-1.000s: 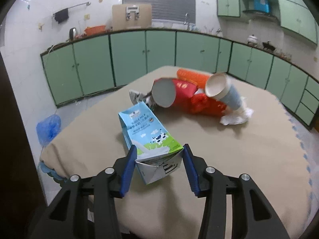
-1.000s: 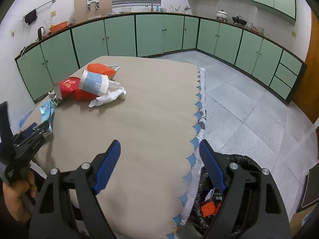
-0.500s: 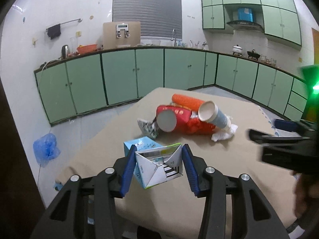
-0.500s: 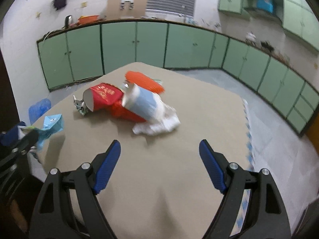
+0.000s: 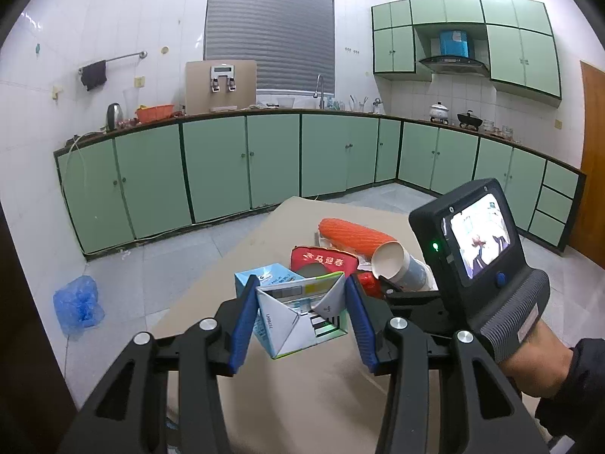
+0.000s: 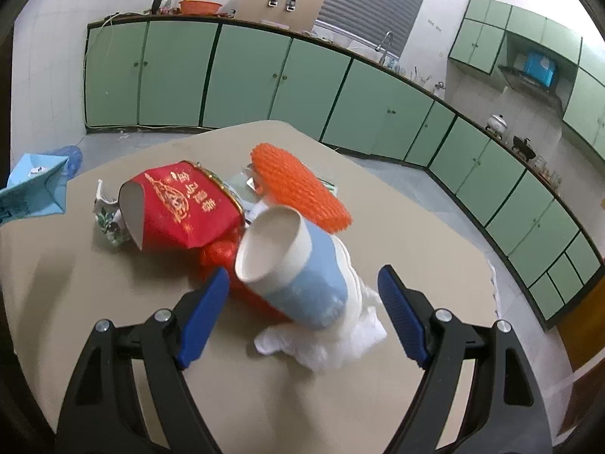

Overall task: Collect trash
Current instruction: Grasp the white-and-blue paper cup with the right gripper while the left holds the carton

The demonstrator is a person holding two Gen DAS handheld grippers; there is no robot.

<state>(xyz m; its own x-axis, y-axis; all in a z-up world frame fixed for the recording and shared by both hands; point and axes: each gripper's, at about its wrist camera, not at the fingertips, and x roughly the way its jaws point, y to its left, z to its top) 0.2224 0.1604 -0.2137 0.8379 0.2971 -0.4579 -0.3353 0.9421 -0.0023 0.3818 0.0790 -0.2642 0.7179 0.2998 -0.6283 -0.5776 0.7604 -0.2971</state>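
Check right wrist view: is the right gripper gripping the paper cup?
No, the right gripper is open, its blue pads clear of the paper cup.

Light-blue-and-white paper cup (image 6: 298, 265); red gold-printed paper carton (image 6: 177, 204); orange mesh foam sleeve (image 6: 298, 185); blue-white milk carton (image 5: 298, 310) was green-edged.

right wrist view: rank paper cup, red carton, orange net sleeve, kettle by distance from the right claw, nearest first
1. Paper cup: lying tipped between the open fingers of the right claw, on white tissue.
2. Red carton: left of the cup, on its side, mouth facing left.
3. Orange net sleeve: just behind the cup, farther up the table.
4. Kettle: on the far counter, upper left.
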